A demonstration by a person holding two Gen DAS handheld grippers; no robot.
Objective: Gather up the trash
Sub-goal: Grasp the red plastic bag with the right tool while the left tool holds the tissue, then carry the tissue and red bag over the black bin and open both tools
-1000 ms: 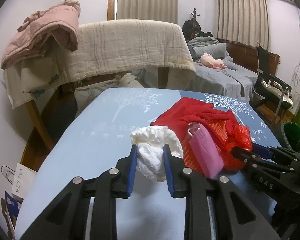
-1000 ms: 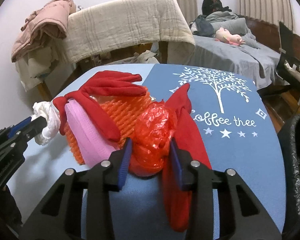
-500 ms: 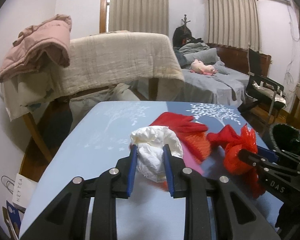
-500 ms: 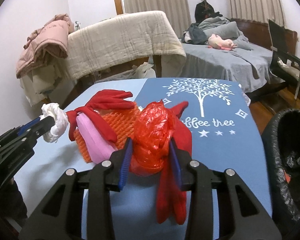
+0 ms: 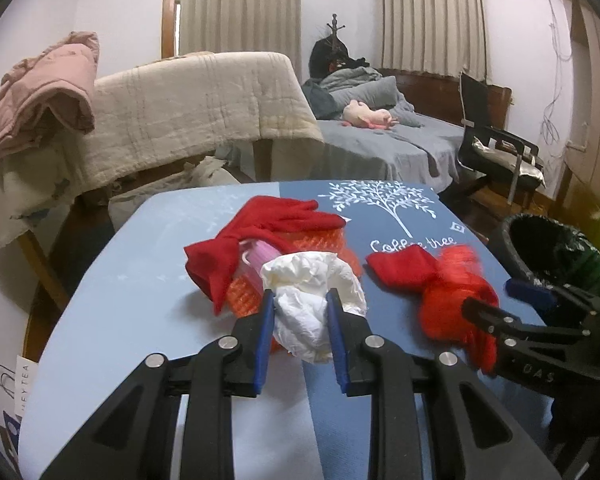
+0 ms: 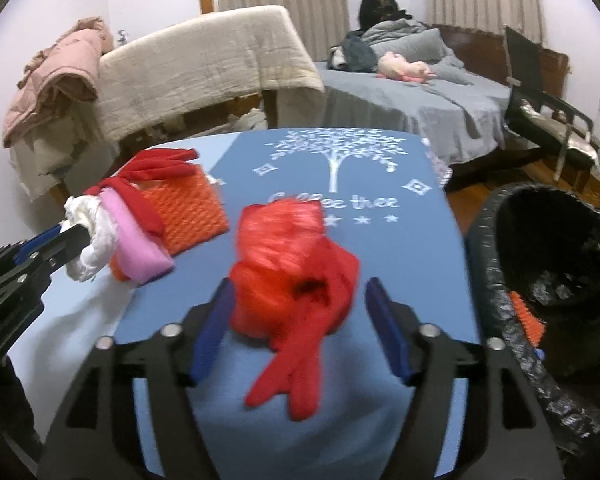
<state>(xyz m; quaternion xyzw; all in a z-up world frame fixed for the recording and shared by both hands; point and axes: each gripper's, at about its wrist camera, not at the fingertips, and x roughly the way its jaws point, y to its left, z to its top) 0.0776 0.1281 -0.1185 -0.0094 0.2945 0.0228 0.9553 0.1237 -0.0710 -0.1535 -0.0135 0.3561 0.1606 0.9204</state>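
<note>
The left gripper (image 5: 300, 312) is squeezed tight on a crumpled white paper wad (image 5: 314, 300). It holds the wad up over the left part of the round blue table with the white tree print (image 6: 340, 416). The table's left edge has bare blue cloth beside it, so there is room there.

Just behind the wad, near the left edge, lies a bumpy orange foam net (image 6: 188, 210). A soft pink pouch (image 6: 134, 246) lies on its front side. A long red glove (image 5: 276, 222) is draped over both of them. Past the far edge stands a chair covered with a beige quilt (image 5: 196, 112).

In the middle, close to the near edge, is a shiny red plastic bag (image 6: 288, 264), a bit blurry. A second red glove (image 6: 296, 372) hangs from under it. The right gripper (image 6: 300, 332) has just been opening. Its jaws now stand wide, one on each side of the red bag, and the blue pads (image 6: 212, 332) do not press it. I cannot tell if the bag rests on the table.

The far right part of the table, with the white words, is bare. Right beside the right edge, lower down, stands a black bin with a black plastic liner (image 6: 516, 292). Its mouth is open. A small orange scrap (image 6: 530, 320) lies inside.
</note>
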